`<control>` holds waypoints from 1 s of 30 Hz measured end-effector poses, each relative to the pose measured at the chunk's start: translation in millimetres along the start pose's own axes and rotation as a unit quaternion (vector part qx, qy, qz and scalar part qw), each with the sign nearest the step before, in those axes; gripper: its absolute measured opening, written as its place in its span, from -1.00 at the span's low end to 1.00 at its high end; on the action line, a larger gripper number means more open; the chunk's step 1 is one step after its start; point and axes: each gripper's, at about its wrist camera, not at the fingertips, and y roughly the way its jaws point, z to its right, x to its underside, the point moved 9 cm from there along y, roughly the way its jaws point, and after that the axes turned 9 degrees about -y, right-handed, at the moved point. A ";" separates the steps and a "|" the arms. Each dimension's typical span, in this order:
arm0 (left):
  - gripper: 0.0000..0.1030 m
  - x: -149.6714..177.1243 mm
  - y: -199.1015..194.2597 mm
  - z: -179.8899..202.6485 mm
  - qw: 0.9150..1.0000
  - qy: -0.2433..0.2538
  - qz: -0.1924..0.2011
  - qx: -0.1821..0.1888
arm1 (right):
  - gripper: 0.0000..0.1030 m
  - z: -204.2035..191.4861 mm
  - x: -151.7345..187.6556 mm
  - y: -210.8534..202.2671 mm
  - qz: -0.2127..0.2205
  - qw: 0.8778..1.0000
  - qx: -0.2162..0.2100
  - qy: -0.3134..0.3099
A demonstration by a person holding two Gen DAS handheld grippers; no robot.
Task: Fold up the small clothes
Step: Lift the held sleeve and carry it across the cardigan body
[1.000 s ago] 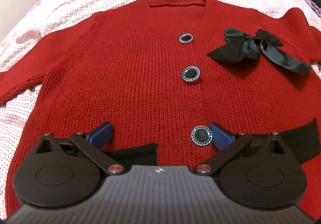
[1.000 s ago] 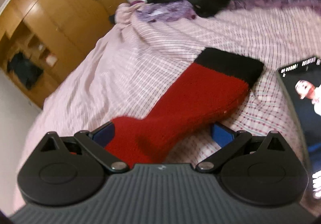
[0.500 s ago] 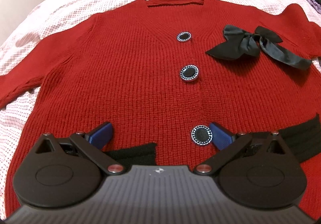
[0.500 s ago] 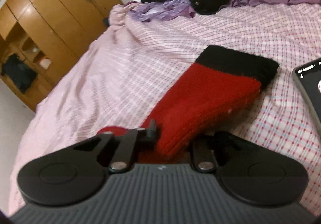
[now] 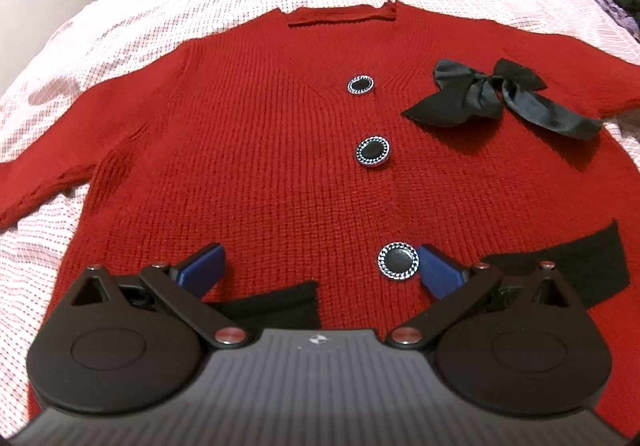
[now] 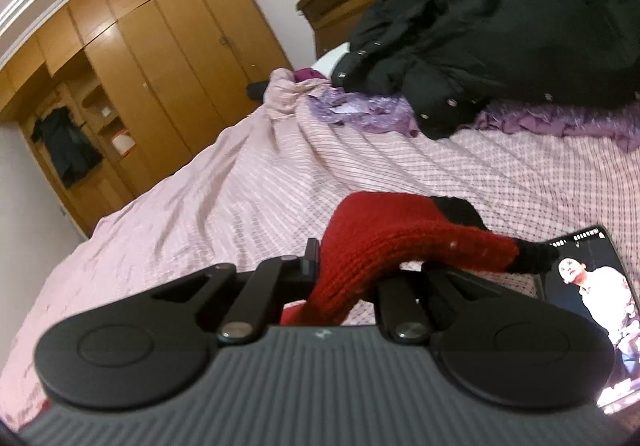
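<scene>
I had the right gripper (image 6: 352, 282) clamped on the red sleeve (image 6: 400, 246) of the cardigan (image 5: 280, 174), lifted off the bedspread (image 6: 240, 190) so that its black cuff (image 6: 460, 208) drooped forward at the centre right of the frame; I judged that grip was meant to carry the sleeve inward over the body for the first fold. The left gripper (image 5: 320, 270) hung with its blue pads (image 5: 202, 270) spread wide and nothing between them, low in the frame over the hem, probably ready to pin the knit flat while the sleeve came across. The cardigan lay face up and buttoned across the middle of the left view, neckline toward the top, the lowest button (image 5: 398, 260) just beside the right-hand pad. A black bow (image 5: 492, 98) sat raised at the upper right of the chest, and I reckoned a sleeve laid over it would lump. At the lower right of the right view a lit phone (image 6: 592, 286) lay near the hanging cuff, close enough to be brushed. A black coat (image 6: 500, 26) and purple fabric (image 6: 560, 122) filled the top right, well apart from the work.
</scene>
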 end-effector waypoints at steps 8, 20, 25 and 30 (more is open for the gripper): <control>1.00 -15.4 -20.9 -18.7 1.000 0.000 0.011 0.007 | -0.77 -66.1 -17.6 -14.2 0.008 0.999 -0.039 -0.030; 1.00 -28.9 -43.5 -66.3 0.999 -0.026 0.035 -0.005 | -0.77 -169.4 -18.4 -15.3 0.018 0.993 -0.101 -0.053; 1.00 -28.0 -48.3 -87.1 0.998 -0.034 0.045 -0.016 | -0.77 -221.0 -10.8 -8.5 0.014 0.989 -0.125 -0.075; 1.00 -29.6 -52.4 -111.5 0.997 -0.040 0.056 -0.033 | -0.77 -272.2 5.9 -3.1 0.004 0.985 -0.148 -0.083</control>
